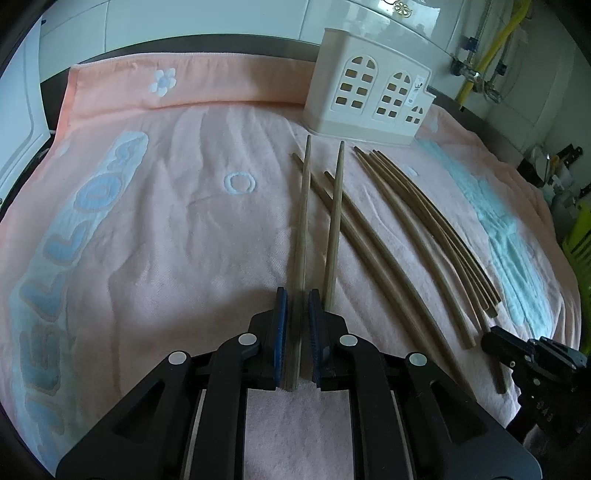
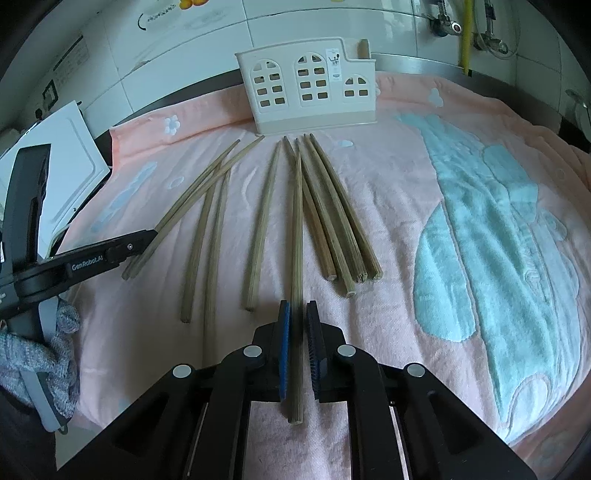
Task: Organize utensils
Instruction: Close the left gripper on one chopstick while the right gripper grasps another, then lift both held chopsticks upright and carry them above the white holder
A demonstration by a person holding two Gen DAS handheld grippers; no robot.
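Several wooden chopsticks [image 2: 328, 221] lie on a pink towel [image 2: 369, 332] in front of a cream house-shaped utensil holder [image 2: 306, 92], also in the left wrist view [image 1: 369, 92]. My left gripper [image 1: 298, 295] is shut on one chopstick [image 1: 303, 221]; a second chopstick [image 1: 336, 229] rests against its right finger. From the right wrist view the left gripper [image 2: 147, 236] sits at the left with the two chopsticks. My right gripper [image 2: 297, 306] has its jaws close around one chopstick [image 2: 296, 240] that lies between the pads. The right gripper shows at the lower right of the left wrist view [image 1: 491, 339].
A white board [image 2: 70, 158] lies off the towel at the left. A tiled wall with a yellow pipe [image 2: 466, 33] and valves stands behind the holder. A green crate [image 1: 580, 240] sits far right. A grey sleeve [image 2: 55, 350] shows at the lower left.
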